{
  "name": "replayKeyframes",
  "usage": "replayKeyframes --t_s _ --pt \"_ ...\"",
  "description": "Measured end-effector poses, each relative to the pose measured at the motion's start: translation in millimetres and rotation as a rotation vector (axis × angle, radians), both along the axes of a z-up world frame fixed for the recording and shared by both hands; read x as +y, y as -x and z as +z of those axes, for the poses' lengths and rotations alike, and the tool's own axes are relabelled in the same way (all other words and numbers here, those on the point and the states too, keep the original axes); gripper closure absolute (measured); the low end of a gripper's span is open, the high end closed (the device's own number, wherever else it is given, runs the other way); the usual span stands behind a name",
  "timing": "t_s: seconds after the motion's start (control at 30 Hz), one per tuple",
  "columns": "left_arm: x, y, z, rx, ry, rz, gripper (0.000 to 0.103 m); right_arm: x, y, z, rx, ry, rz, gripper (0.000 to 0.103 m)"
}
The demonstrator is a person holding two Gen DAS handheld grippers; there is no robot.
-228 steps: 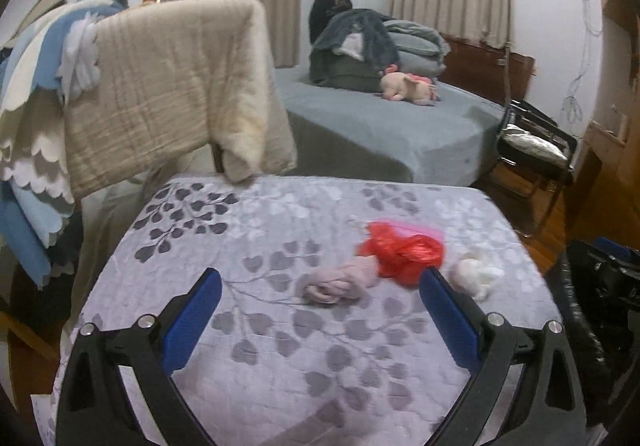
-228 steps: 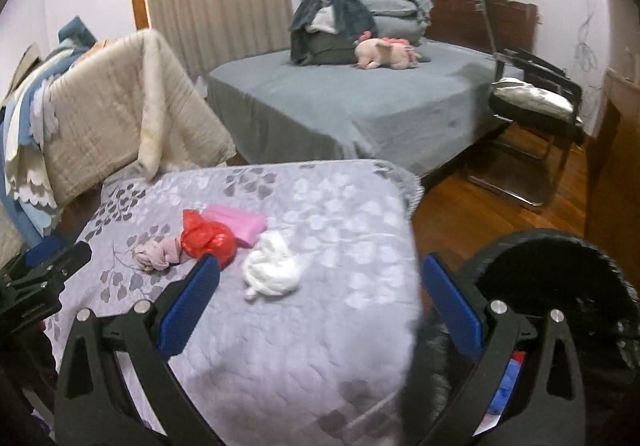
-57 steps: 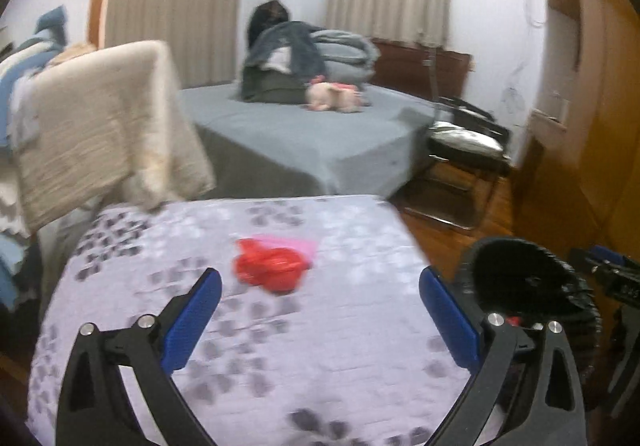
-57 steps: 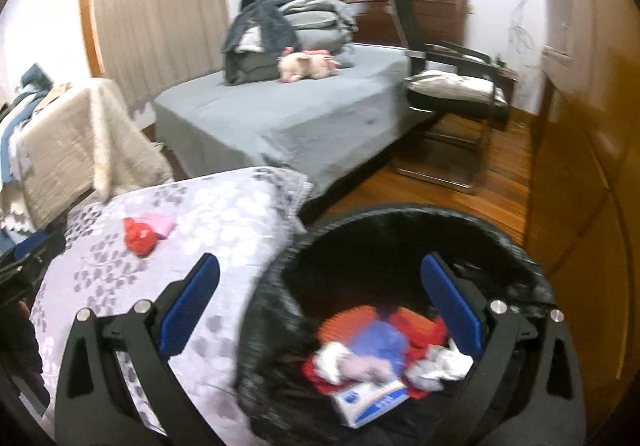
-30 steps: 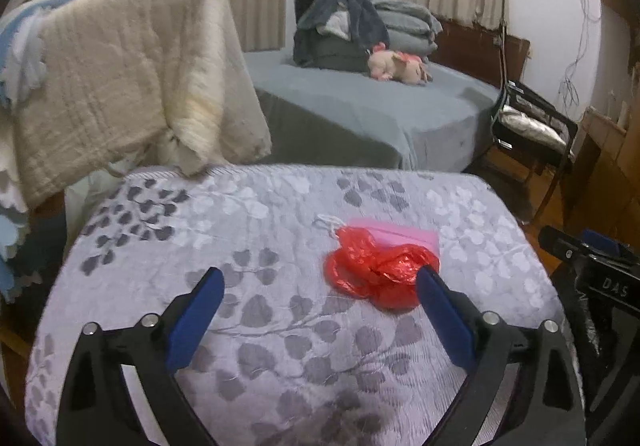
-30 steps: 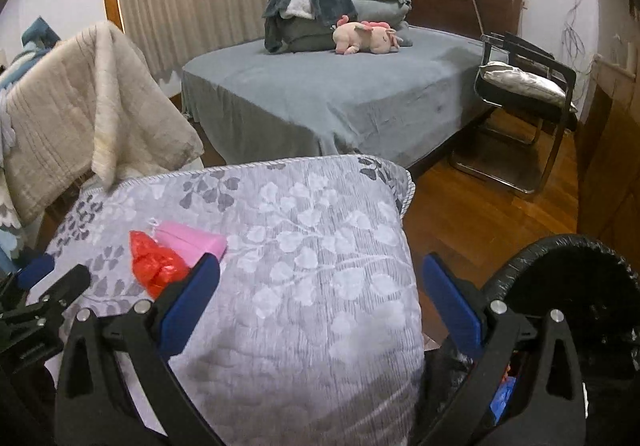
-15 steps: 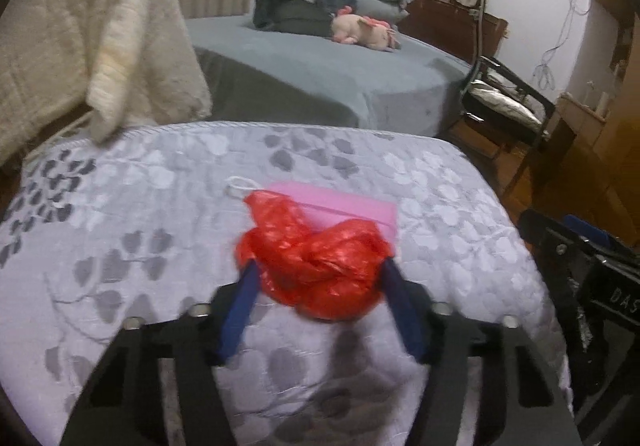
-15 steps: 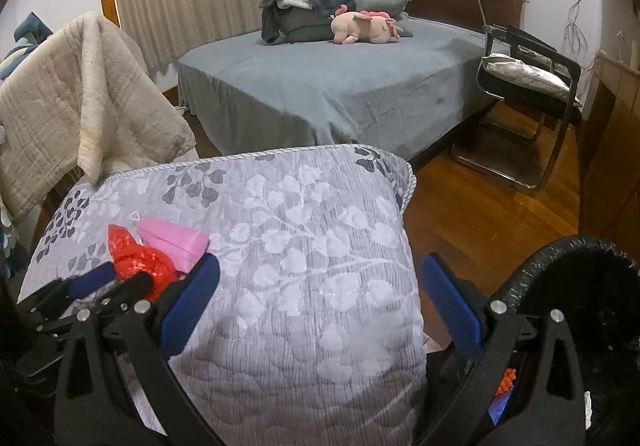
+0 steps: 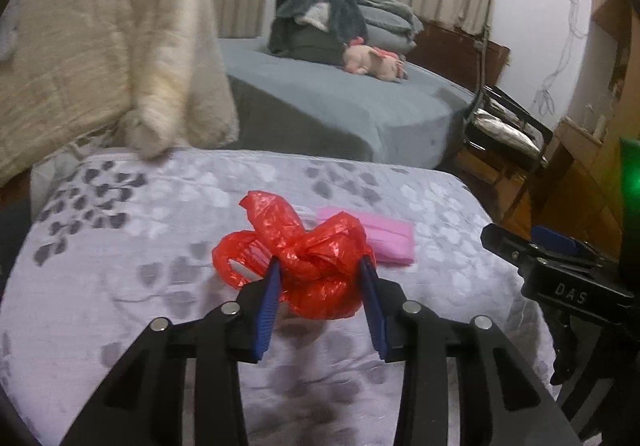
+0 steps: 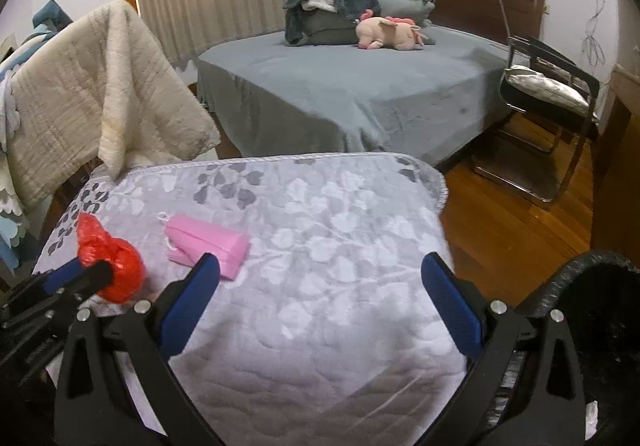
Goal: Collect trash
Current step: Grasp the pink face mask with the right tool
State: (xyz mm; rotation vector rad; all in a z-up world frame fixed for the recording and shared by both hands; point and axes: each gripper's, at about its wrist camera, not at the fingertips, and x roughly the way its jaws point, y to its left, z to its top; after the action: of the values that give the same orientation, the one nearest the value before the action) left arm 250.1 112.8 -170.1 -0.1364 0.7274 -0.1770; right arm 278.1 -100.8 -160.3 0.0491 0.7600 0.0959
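Observation:
A crumpled red plastic bag [image 9: 316, 266] lies on the grey floral quilt [image 9: 120, 266]. My left gripper [image 9: 320, 266] has its blue pads pressed on both sides of the bag, and its jaws are still closing. In the right wrist view, the red plastic bag [image 10: 116, 270] sits between the left gripper's fingers [image 10: 86, 274]. A pink packet [image 9: 384, 238] lies just behind the bag, and it is also visible [image 10: 208, 242] ahead of my right gripper's left finger. My right gripper [image 10: 320, 264] hovers open over the quilt with nothing between its fingers.
A black-lined trash bin [image 10: 592, 286] stands at the right of the quilted table. A cream blanket [image 10: 100, 93] hangs over a rack at the left. Beyond are a grey bed [image 10: 352, 93], a metal chair [image 10: 552, 93] and a wooden floor [image 10: 500, 230].
My left gripper went from wide open in front of the red bag to closed around it, and the bag has bunched up. The right gripper has drifted slightly towards the table.

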Motion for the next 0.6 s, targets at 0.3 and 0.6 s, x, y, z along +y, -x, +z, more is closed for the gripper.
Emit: replayKeyframes --t_s 0.3,0.6 --pt "54.1 -8.4 -6.5 0.013 -0.072 0.136 0.065 47.9 -23.7 -9.3 0.014 -0.001 0.069 0.006" --pt "68.1 -16.5 -14.4 0.025 -0.089 0.164 0.064 69.7 -50.8 -31.5 0.090 0.003 0.080 0.025"
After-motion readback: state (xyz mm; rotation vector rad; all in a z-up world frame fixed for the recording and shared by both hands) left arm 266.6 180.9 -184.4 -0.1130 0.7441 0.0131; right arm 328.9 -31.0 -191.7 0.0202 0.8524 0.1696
